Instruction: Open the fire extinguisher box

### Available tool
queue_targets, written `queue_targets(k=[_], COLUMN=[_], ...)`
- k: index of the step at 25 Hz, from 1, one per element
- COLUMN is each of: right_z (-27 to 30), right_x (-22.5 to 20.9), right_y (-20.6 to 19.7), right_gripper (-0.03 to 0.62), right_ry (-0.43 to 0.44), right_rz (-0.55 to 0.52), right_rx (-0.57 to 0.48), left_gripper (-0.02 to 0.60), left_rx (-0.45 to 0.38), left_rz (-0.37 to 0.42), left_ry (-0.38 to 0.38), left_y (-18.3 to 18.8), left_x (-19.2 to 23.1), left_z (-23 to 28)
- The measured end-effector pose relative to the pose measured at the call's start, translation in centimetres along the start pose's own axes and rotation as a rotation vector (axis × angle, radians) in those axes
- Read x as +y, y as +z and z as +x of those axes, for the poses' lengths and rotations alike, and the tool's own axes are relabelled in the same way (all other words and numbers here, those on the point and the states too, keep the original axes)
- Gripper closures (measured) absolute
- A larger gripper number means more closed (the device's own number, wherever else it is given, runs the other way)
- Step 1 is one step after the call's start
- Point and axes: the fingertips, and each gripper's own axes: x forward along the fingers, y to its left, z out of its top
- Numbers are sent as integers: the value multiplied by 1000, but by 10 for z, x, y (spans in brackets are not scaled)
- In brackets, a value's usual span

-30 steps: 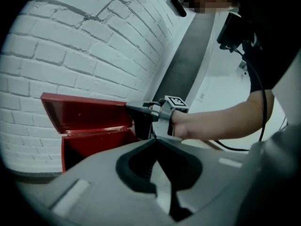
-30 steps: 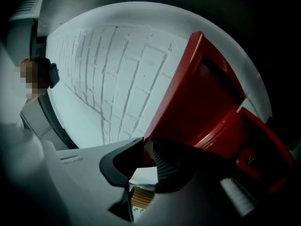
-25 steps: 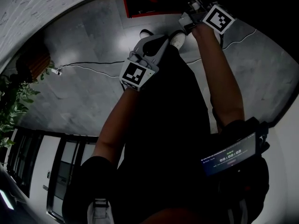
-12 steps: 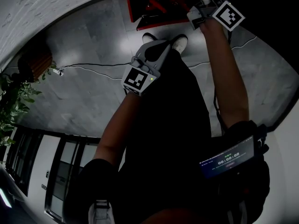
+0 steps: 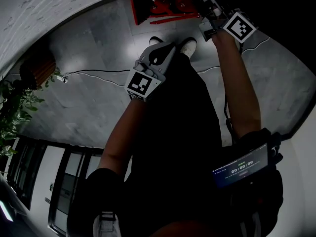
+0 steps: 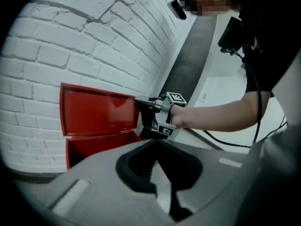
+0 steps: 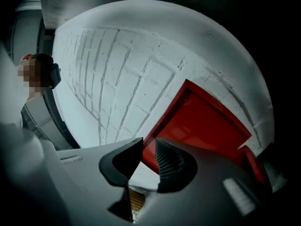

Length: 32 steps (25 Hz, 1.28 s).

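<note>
The red fire extinguisher box (image 5: 143, 6) stands on the floor against a white brick wall, and red extinguishers (image 5: 159, 6) show inside it. Its lid (image 6: 101, 109) is raised upright above the box body (image 6: 101, 142). My right gripper (image 6: 141, 102) is at the lid's free edge. In the right gripper view the lid (image 7: 202, 121) has its corner between the jaws of the right gripper (image 7: 149, 147), which close on it. My left gripper (image 5: 158, 53) hangs shut and empty over the person's legs, short of the box; its jaw tips (image 6: 156, 142) meet.
A black cable (image 5: 98, 73) runs across the grey floor tiles. A plant (image 5: 15, 107) and a brown slatted object (image 5: 37, 65) stand at the left. White shoes (image 5: 188, 44) stand just before the box. A screen device (image 5: 242, 164) hangs at the waist.
My right gripper has shifted a little right and up with the lid, and more of the box's inside with its extinguishers now shows. The left gripper has barely moved.
</note>
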Motion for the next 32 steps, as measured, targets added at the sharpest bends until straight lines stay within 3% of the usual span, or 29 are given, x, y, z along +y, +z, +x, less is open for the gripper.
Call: queue_targets(k=[4, 8, 15, 20, 26, 32], right_z=[-14, -29, -54, -76, -100, -118], right_x=[-3, 21, 146, 225, 306, 370], right_y=[-6, -7, 2, 31, 37, 29], right_gripper=[521, 528, 531, 544, 560, 566], right_ry=[-8, -9, 104, 156, 220, 278], right_rz=[-11, -114, -346, -479, -738, -790], right_rx=[8, 45, 133, 129, 153, 200], left_gripper=[578, 578, 578, 578, 578, 578], left_rx=[-3, -64, -138, -216, -264, -268], left_rz=[-8, 26, 100, 178, 225, 278], left_ry=[9, 20, -5, -29, -73, -126], left_y=[-7, 18, 124, 192, 240, 259], left_x=[0, -1, -33, -67, -104, -140], left_z=[-1, -5, -39, -67, -101, -129])
